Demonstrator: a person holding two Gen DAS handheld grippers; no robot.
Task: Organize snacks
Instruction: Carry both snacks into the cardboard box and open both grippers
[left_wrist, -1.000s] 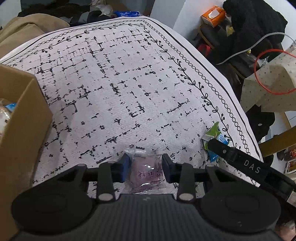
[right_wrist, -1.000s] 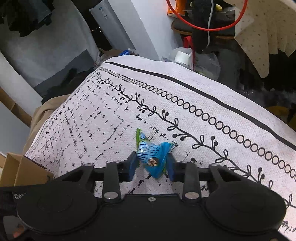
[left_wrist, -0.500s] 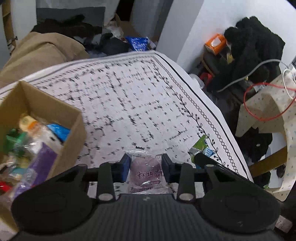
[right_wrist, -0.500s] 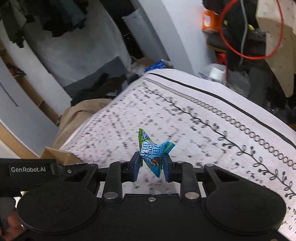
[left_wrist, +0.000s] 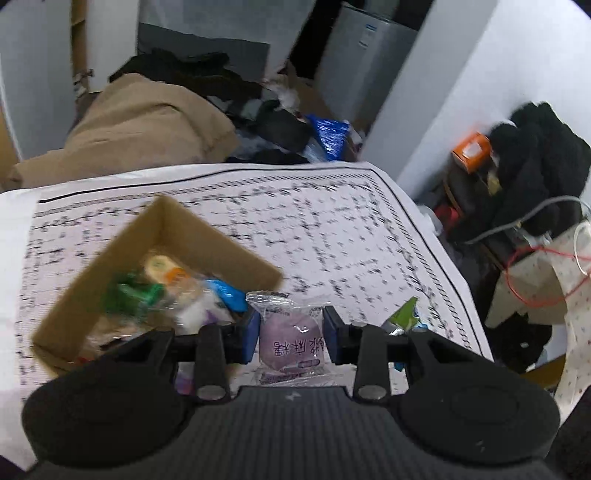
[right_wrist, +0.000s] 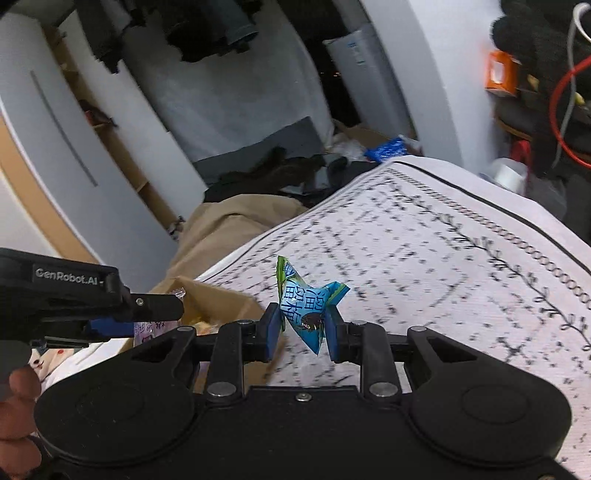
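Observation:
My left gripper (left_wrist: 291, 338) is shut on a clear packet with a purple cake (left_wrist: 290, 341), held in the air just right of an open cardboard box (left_wrist: 122, 243) holding several wrapped snacks. The green tip of the other snack (left_wrist: 404, 315) pokes in at the right. In the right wrist view my right gripper (right_wrist: 301, 332) is shut on a blue and green candy wrapper (right_wrist: 303, 306), lifted above the patterned tablecloth (right_wrist: 443, 266). The left gripper (right_wrist: 110, 306) and the box (right_wrist: 218, 299) sit to its left.
The table under the white black-patterned cloth (left_wrist: 332, 229) ends at the right, where a chair with dark clothes (left_wrist: 532, 177) and a red cable (left_wrist: 535, 273) stand. A beige bundle (left_wrist: 147, 122) lies beyond the far edge. A hand (right_wrist: 16, 410) shows at lower left.
Both grippers have lifted off the cloth with their snacks and swung left toward the cardboard box, which has come fully into the left wrist view.

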